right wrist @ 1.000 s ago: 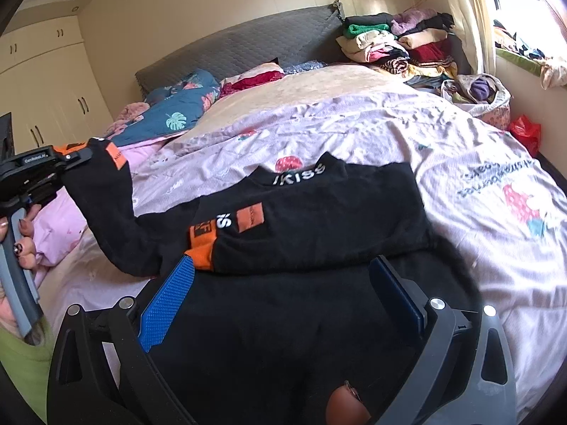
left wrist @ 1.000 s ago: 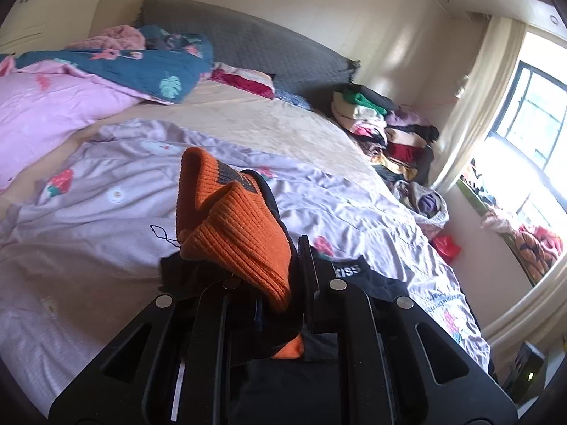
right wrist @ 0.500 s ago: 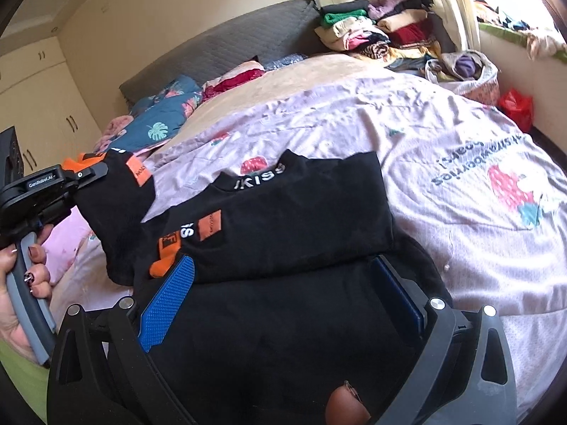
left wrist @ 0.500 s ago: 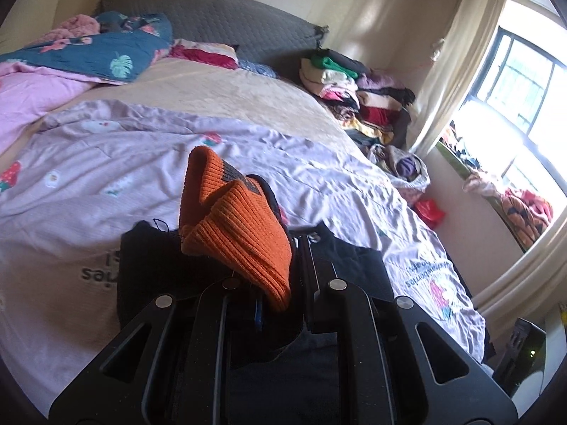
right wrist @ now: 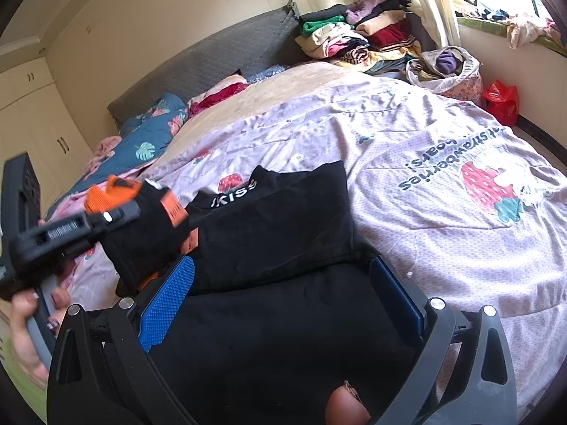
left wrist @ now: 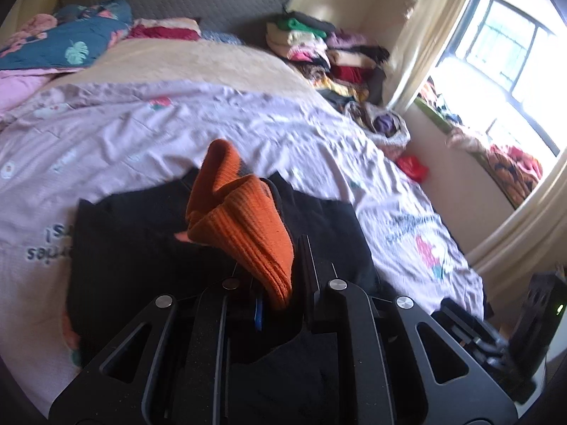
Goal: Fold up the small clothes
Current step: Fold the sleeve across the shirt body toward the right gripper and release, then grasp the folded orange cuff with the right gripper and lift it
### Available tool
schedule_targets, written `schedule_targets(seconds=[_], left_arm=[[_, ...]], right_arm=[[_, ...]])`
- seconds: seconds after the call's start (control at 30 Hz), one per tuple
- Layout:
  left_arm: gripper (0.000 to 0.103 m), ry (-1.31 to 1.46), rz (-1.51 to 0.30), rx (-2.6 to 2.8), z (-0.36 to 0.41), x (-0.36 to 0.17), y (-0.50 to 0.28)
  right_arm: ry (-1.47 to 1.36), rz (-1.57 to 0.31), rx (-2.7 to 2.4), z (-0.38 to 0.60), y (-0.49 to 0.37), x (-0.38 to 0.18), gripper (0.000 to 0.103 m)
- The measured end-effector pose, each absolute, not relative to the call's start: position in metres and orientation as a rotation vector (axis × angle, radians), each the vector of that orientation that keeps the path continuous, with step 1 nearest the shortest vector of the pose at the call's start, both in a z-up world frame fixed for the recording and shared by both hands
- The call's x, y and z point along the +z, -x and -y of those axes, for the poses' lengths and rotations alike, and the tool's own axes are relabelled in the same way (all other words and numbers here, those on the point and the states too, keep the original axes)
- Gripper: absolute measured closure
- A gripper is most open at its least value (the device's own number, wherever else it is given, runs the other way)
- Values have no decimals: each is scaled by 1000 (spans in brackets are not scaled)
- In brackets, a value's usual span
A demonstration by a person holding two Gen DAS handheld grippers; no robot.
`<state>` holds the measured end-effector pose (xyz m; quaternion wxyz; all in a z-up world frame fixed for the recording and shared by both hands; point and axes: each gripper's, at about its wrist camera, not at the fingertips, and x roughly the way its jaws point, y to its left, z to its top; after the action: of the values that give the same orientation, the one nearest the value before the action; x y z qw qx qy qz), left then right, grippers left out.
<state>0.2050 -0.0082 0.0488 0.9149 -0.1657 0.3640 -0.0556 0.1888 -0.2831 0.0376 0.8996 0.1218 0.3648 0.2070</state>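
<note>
left claw (left wrist: 273, 276): clamped on orange cuff (left wrist: 244, 226) | right claw (right wrist: 283, 304): open, 6 o'clock of black sweatshirt (right wrist: 280, 219) | soft, light; grip hems

Daylit from the window (left wrist: 503, 67) right of the jaws, blown out to glare; motion-blurred in the left view, sharper in the right; fisheye-bent, dark at corners.

A black top (right wrist: 280, 226) lies partly folded on the lilac sheet (right wrist: 407, 163), white "KISS" lettering at its collar. The right gripper (right wrist: 283, 294) hangs over its near part, blue-padded fingers (right wrist: 166, 304) spread wide. At left, the left gripper (right wrist: 117, 214) pinches the sleeve (right wrist: 149, 233) by its orange cuff (right wrist: 106, 194), lifted, though blurred.
</note>
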Motion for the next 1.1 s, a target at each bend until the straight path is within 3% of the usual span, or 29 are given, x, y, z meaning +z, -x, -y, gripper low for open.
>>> schedule_targets(seconds=[0.3,0.37,0.43,0.7,0.77,0.9,1.0,1.1], left_arm=[[93,342,-842,-219,34,11,-205],[86,336,-853,-236,38,7,-204],[71,328,-848,-251,39,7,-199],[49,324,-771,-78,-19,19,-175],[45,340,-767,10,-45,16,-172],[44,398,-765,118,-88,7,-165],[43,434,-765,177,-115,1,-160],[43,469,-770,209,-133,-7,-157]], right_arm=[[-270,-766,394,293,-195,32,4],[-277,-778,385,295,-198,29,4],[-278,-788,390,294,-200,25,4],[-249,-852,482,266,-204,4,5],[-239,-888,509,252,-205,-6,21],[-252,-962,537,231,-211,-28,32],[-239,-980,527,219,-215,-41,46],[-192,-972,549,206,-216,-44,79]])
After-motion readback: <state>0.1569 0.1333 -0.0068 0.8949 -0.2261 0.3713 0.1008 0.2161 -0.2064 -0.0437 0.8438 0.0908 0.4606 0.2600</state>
